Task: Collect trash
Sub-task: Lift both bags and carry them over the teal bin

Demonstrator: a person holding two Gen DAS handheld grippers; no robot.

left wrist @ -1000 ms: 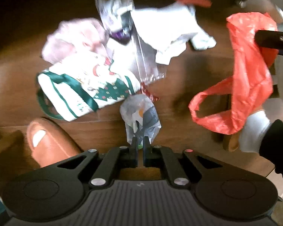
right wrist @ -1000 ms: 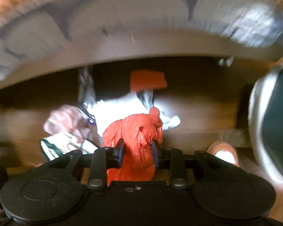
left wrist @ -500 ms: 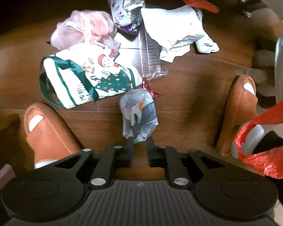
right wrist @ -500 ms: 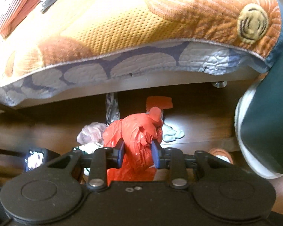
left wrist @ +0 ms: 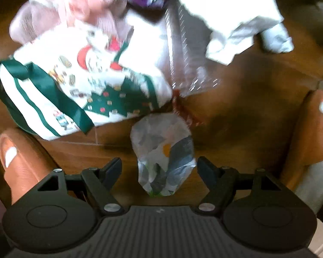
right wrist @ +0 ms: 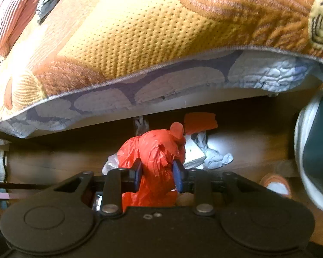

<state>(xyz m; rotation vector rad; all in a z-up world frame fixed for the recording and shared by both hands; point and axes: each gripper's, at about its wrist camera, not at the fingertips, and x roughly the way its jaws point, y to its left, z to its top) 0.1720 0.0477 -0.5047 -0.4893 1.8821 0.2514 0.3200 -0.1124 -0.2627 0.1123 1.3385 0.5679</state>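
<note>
Now, against a second ago: red thin plastic bag [right wrist: 155,161] stays pinched in right gripper [right wrist: 157,175], bunched between its pads. Left gripper [left wrist: 159,169], then shut, has dropped toward the wooden floor [left wrist: 247,99]; jaws opening, straddling crumpled grey-white printed wrapper [left wrist: 161,152] without contact. Judgement: wrapper is next pickup.

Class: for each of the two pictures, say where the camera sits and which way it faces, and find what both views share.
Left wrist: on the left gripper, facing steeply down at the floor; jaws opening around a crumpled wrapper; the person's slippered feet show.
Right wrist: on the right gripper, facing under a bed; shut on a red plastic bag.
Shared: the white paper and the wooden floor.
</note>
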